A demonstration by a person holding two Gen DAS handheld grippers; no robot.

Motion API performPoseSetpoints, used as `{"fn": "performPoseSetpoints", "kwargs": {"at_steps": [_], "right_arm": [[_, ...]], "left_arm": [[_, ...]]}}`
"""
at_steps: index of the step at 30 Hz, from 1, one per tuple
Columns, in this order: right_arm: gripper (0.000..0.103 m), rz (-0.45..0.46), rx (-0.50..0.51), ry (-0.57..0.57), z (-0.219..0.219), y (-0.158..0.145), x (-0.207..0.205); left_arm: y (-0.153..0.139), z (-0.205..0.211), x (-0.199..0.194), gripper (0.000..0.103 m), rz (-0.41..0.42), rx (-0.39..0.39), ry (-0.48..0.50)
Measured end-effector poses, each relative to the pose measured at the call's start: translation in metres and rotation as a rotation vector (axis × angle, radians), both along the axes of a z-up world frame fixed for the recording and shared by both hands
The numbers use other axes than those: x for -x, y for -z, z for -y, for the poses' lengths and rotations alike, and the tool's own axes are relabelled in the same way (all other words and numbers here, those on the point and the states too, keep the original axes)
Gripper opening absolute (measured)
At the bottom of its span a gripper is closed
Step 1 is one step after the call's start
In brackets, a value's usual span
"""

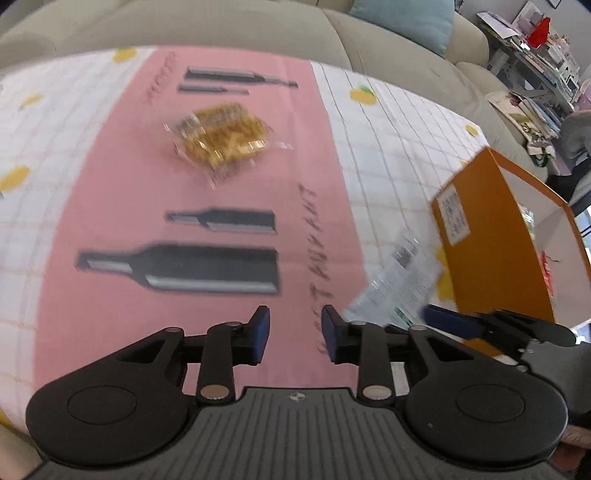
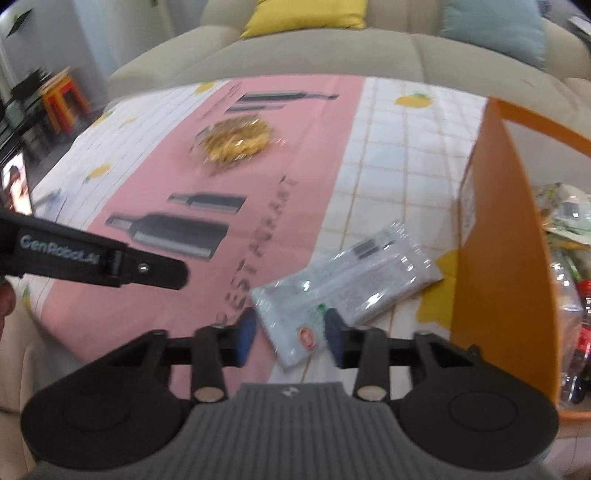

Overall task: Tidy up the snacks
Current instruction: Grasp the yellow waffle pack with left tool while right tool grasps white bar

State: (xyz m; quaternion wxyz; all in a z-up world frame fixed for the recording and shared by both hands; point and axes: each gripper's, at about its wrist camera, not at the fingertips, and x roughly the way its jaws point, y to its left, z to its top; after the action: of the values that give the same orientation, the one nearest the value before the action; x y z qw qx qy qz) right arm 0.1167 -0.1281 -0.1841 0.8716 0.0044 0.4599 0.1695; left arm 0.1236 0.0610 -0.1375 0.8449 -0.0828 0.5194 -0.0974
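While both views are motion-blurred, the layout reads clearly enough. Right gripper sits low over the counter, fingers spread wide with the near end of a silver snack packet between them; pads not closed on it, contact cannot be told. Packet lies flat on the white checked cloth, slanting away to the right, its far end just beside the orange box. Box stands open at the right edge, several wrapped snacks inside it.

Left gripper hovers over the pink mat, fingers moderately apart, nothing between them. From the left wrist view the right gripper's blue pad shows at lower right against the silver packet, orange box right behind. From the right wrist view the left gripper's black arm crosses the left side.

Mat carries printed bottle drawings and lettering. Farther out, near the mat's middle, a clear packet of golden-yellow snack lies alone, well apart from both grippers and the box; same packet in the right view.

Beyond the counter: beige sofa, yellow cushion, pale blue cushion.
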Motion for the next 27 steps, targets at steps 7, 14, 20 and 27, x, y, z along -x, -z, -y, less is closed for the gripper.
{"fn": "performPoseSetpoints", "kwargs": {"at_steps": [7,14,20,27], "right_arm": [[0.074,-0.174,-0.008,0.249,0.004,0.011,-0.038],[0.075,-0.197,-0.028,0.289,-0.01,0.018,-0.068],[0.067,-0.148,0.048,0.245,-0.032,0.017,-0.1],[0.069,-0.15,0.075,0.216,-0.044,0.015,-0.123]], "left_arm": [[-0.002,-0.017,-0.031,0.054,0.08,-0.095,0.001],[-0.002,-0.029,-0.071,0.069,0.175,-0.17,0.074],[0.001,-0.021,-0.102,0.084,0.252,-0.26,0.256],[0.008,-0.008,-0.136,0.089,0.271,-0.343,0.475]]}}
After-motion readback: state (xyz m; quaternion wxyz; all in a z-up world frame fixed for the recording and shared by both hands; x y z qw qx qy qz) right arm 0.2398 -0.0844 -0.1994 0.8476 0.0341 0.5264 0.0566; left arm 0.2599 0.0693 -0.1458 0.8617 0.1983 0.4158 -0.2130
